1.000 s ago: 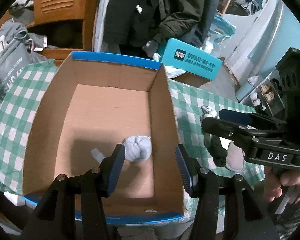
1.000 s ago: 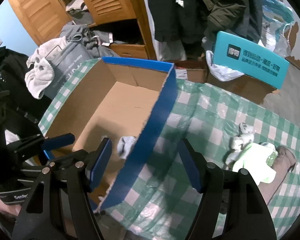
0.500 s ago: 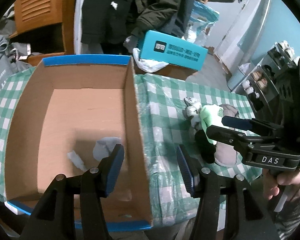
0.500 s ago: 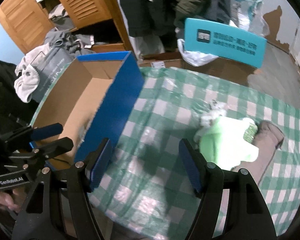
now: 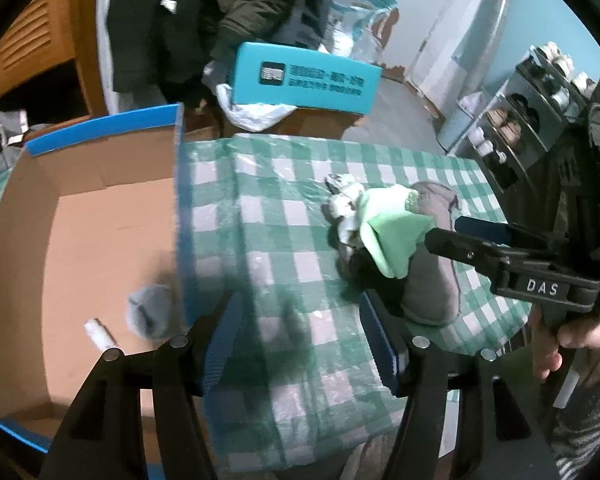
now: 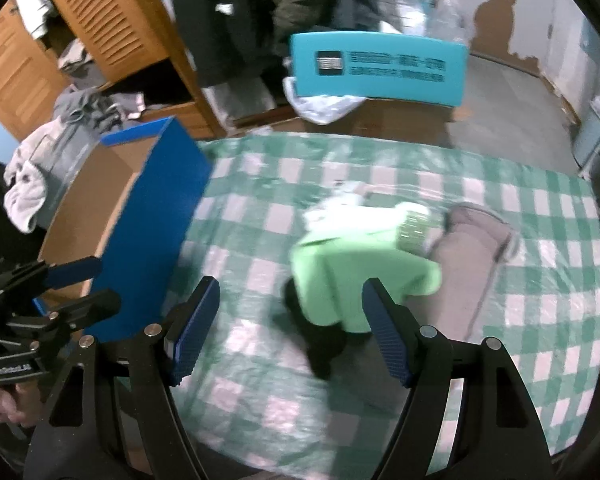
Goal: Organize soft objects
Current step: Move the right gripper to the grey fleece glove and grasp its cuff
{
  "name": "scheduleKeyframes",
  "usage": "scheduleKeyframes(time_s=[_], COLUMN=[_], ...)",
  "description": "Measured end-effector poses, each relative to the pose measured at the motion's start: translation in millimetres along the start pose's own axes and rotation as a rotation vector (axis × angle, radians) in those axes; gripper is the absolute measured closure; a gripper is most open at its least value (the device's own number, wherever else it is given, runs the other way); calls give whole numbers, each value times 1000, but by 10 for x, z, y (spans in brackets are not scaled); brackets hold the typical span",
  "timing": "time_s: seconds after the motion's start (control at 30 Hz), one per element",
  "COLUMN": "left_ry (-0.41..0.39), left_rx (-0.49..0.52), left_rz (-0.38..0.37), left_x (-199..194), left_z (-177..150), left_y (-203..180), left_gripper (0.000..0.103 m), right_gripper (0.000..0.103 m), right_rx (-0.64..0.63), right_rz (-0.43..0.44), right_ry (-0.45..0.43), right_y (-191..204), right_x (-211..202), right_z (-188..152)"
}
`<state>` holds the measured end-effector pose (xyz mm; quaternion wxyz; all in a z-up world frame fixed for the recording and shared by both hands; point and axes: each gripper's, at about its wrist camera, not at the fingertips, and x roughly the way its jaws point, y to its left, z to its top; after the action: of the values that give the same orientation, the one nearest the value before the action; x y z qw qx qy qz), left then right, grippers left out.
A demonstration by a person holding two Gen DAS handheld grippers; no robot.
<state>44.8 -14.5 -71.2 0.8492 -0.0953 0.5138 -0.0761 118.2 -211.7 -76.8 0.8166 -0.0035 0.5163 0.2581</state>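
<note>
The right tool [image 6: 290, 328] is open wide and holds nothing. It hangs over the green checked tabletop [image 6: 540, 320], and the pile of soft things sits right in front of it, a little up from the gap between its two blue pads. On top of the pile is a light green cloth [image 6: 352, 272]. A dark sock [image 6: 324, 348] sticks out under it toward the tool, and a long grey slipper [image 6: 472, 236] lies just to the right, running away from the tool. The left tool [image 5: 300, 340] is open wide too and is empty. From it the pile lies off to the right, and the cardboard box [image 5: 100, 240] is on its left. One grey sock ball [image 5: 150, 310] is already in the box. The right tool looks nearer to the pile, so it will likely grab the green cloth first, by going straight ahead and down.
</note>
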Motion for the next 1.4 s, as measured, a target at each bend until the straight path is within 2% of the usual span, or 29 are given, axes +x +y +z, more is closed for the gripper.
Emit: scheduleKeyframes(time_s=[0.23, 0.4, 0.5, 0.6, 0.87, 1.23, 1.4], left_ry=[43, 77, 84, 88, 109, 119, 119], left_rx=[49, 57, 74, 88, 91, 73, 80], left_rz=[-23, -40, -51, -59, -76, -80, -79], left_x=[221, 366, 425, 489, 671, 903, 971], left_z=[49, 70, 82, 109, 147, 299, 375], left_y=[-231, -328, -410, -494, -595, -615, -642], left_gripper=[36, 36, 35, 30, 30, 30, 30], right_gripper=[28, 28, 28, 28, 26, 26, 26], right_rx=[74, 90, 110, 130, 181, 250, 297], right_rz=[-32, -90, -105, -121, -175, -181, -130], right_ry=[-5, -15, -4, 3, 15, 63, 75], right_y=[-384, -602, -725, -848, -1140, -1422, -1480], right_x=[-51, -67, -36, -22, 23, 307, 401], right_z=[-62, -101, -132, -163, -207, -241, -240])
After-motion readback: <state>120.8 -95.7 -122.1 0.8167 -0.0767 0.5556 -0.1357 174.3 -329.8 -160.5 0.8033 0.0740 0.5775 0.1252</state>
